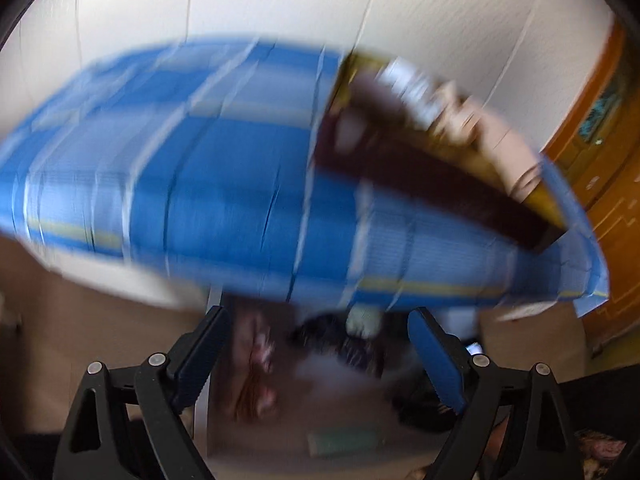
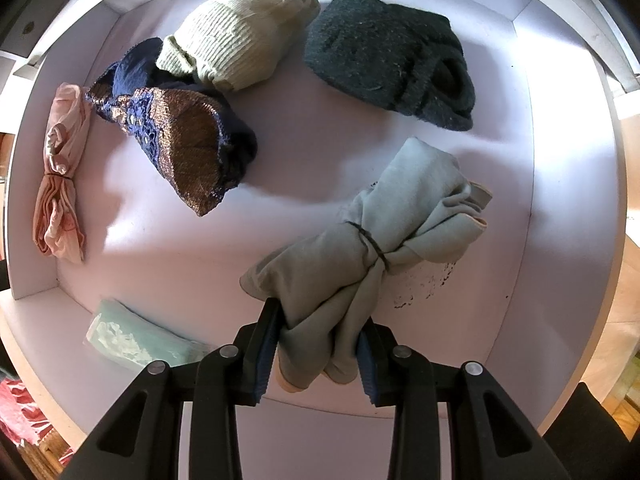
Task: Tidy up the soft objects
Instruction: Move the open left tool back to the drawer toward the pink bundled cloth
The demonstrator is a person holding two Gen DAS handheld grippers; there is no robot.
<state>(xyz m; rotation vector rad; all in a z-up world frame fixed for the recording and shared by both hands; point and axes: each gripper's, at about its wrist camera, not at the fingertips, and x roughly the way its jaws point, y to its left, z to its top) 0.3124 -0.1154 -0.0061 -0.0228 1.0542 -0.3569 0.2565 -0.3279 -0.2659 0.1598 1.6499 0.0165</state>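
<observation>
Looking straight down into a white drawer (image 2: 568,184), my right gripper (image 2: 320,354) is shut on the near end of a pale grey-green cloth bundle (image 2: 384,224) tied with a dark band. In the drawer lie a cream knit bundle (image 2: 236,36), a dark green knit piece (image 2: 384,60), a navy and gold lace cloth (image 2: 180,140), a pink tied bundle (image 2: 60,176) and a mint packet (image 2: 136,340). The left wrist view is blurred. My left gripper (image 1: 320,356) stands open there, with nothing between its fingers.
A blue plaid cover (image 1: 224,168) fills the middle of the left wrist view, with a brown and yellow item (image 1: 420,168) lying on it. White wall rises behind, and an orange wooden door (image 1: 608,160) is at the right. Red patterned cloth (image 2: 20,412) shows outside the drawer's left corner.
</observation>
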